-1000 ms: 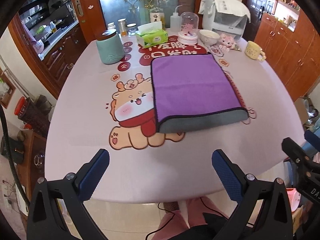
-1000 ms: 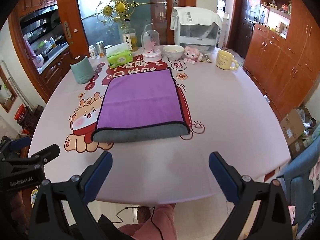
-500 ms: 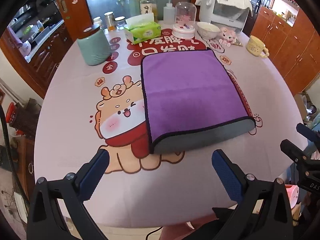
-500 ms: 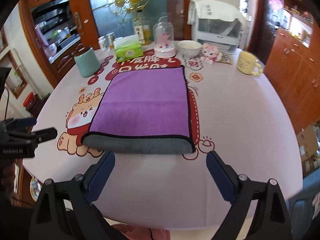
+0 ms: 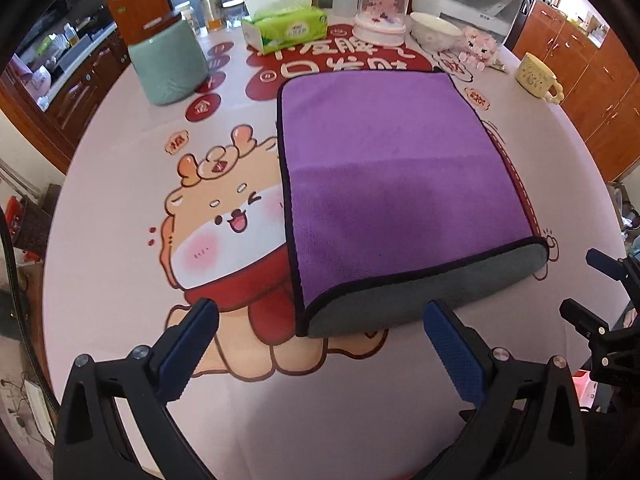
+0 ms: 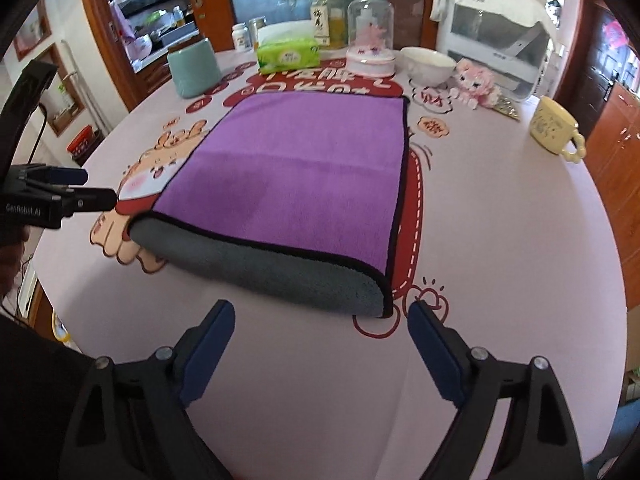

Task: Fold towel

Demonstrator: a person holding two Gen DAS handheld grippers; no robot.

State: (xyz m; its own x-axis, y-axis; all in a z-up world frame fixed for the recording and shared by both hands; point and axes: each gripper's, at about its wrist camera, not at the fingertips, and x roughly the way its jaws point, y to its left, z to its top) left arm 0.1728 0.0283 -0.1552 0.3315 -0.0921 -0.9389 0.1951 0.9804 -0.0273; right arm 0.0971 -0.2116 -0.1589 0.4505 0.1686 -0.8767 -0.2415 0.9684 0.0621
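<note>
A purple towel [image 5: 392, 176] with a grey underside lies folded flat on the round table, its rounded grey fold edge [image 5: 420, 300] facing me. It also shows in the right wrist view [image 6: 296, 176]. My left gripper [image 5: 320, 316] is open and empty, just before the near-left corner of the fold. My right gripper [image 6: 320, 316] is open and empty, just before the near-right part of the fold [image 6: 280, 268]. The left gripper appears at the left of the right wrist view [image 6: 60, 196]; the right gripper appears at the right of the left wrist view [image 5: 600, 300].
At the back stand a teal canister [image 5: 168, 68], green tissue box [image 5: 286, 26], glass dome [image 5: 382, 8], white bowl [image 5: 434, 32], pink plush toy [image 5: 478, 50] and yellow mug [image 5: 536, 78]. A printed cartoon tablecloth [image 5: 120, 200] covers the table. Wooden cabinets surround it.
Both grippers have moved forward and lower toward the towel's near fold edge, which now lies right in front of the fingertips. The towel has not moved.
</note>
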